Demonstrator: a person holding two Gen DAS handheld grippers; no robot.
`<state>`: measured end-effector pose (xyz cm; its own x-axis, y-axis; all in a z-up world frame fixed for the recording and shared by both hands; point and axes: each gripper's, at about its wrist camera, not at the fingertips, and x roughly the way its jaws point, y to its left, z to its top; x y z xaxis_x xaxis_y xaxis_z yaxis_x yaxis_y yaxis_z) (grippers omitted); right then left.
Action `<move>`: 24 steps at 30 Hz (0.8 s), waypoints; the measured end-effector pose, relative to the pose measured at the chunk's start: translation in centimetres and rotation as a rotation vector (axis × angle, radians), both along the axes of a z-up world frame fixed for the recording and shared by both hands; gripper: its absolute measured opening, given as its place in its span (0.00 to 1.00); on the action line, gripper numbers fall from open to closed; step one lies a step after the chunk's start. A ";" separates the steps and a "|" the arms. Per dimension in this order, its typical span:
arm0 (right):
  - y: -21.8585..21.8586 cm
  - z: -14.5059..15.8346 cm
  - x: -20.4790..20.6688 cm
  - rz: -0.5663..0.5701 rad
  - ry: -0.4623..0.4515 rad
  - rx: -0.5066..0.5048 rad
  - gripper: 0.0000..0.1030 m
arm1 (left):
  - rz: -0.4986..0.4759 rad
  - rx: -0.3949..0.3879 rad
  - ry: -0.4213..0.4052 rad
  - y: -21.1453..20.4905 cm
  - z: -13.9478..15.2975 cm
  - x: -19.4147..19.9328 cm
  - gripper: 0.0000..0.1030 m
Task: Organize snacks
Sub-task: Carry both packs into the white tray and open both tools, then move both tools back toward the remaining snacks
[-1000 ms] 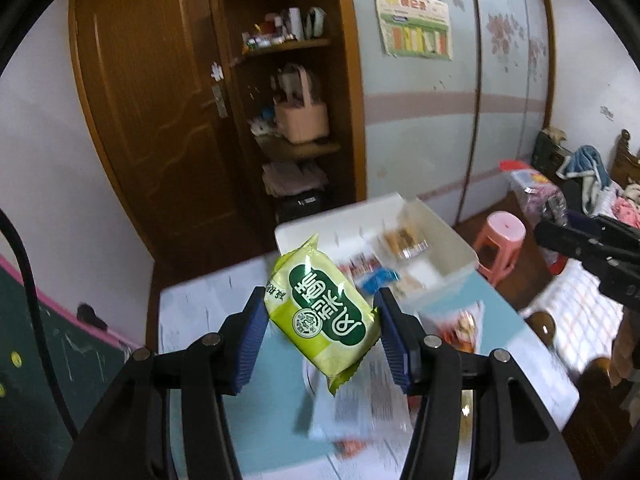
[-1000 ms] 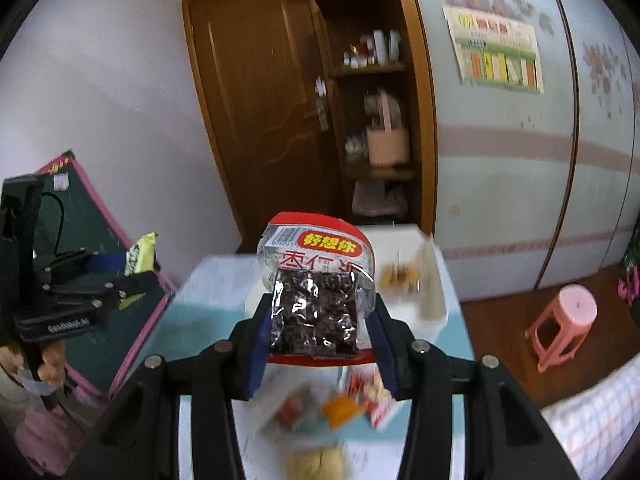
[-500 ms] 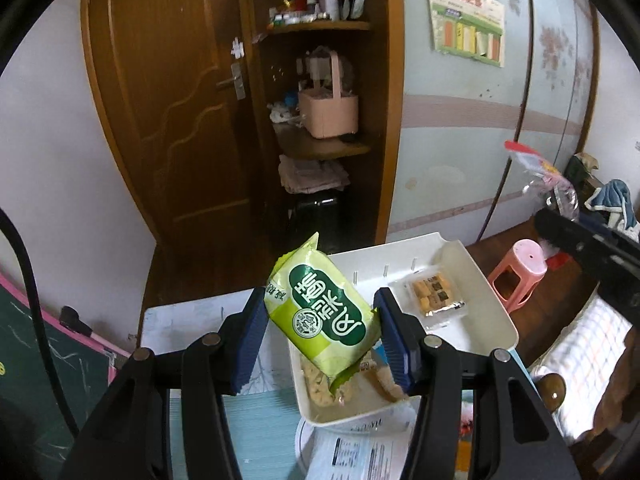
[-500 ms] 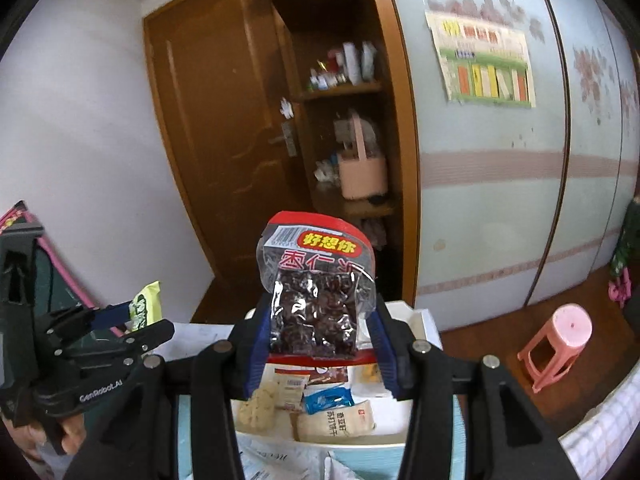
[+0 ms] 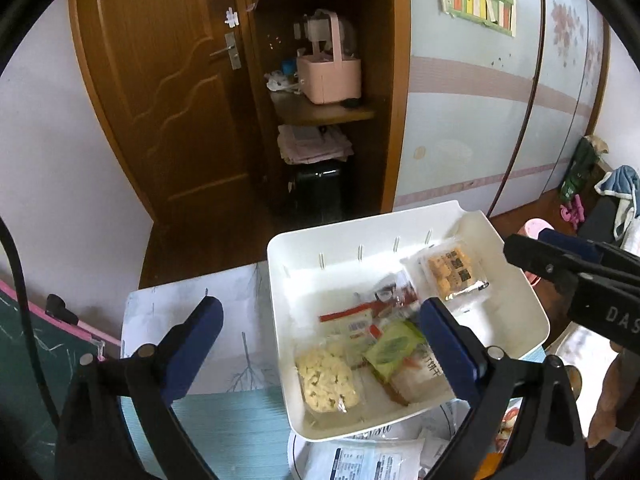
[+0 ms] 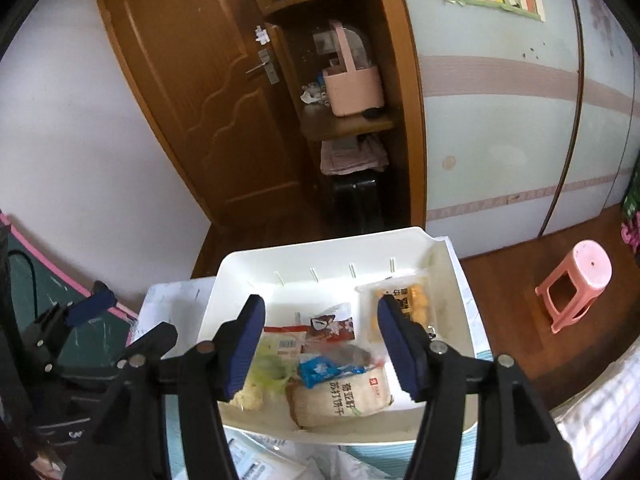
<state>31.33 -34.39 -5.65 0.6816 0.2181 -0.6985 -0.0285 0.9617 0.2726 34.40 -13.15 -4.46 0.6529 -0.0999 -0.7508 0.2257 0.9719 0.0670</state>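
Observation:
A white tray [image 5: 276, 264] [image 6: 224, 276] on the table holds several snack packets. The green packet [image 5: 390, 350] lies blurred in the tray's front part, free of my left gripper [image 5: 324, 344], whose jaws are opening wide above the tray's left rim with nothing between them. My right gripper [image 6: 322, 350] hangs over the tray's middle, jaws opening, nothing pressed between the pads. Just below it lies a blurred dark packet [image 6: 354, 354] beside a blue packet [image 6: 324, 370]. Each gripper shows in the other's view: the right gripper [image 5: 532, 250] at the right, the left gripper [image 6: 120, 320] at the left.
Loose packets and papers [image 5: 360, 456] lie on the teal table cloth [image 5: 224, 424] in front of the tray. A green board [image 5: 24, 344] leans at the left. Behind stand a wooden door [image 5: 168, 92] and shelves; a pink stool [image 6: 576, 284] is on the floor at the right.
Both grippers moved forward and down over the tray and opened. The green packet left the left gripper and the dark red-topped packet left the right one; both now lie in the tray.

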 end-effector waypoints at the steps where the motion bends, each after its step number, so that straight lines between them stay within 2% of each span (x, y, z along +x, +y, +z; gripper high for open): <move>1: 0.0 0.1 -0.4 0.003 0.000 0.001 0.57 | -0.007 0.001 0.002 0.0 0.0 -0.3 0.95; 8: -0.2 1.0 -1.5 0.007 -0.004 -0.008 0.57 | -0.027 0.003 0.005 -0.2 1.1 -2.8 0.95; 13: 0.1 2.1 -3.7 0.018 -0.011 -0.022 0.57 | -0.043 0.020 -0.006 0.0 2.3 -5.4 0.95; 24: 0.6 4.7 -12.3 0.065 -0.060 -0.061 0.60 | -0.069 0.034 -0.030 2.9 4.5 -13.4 0.96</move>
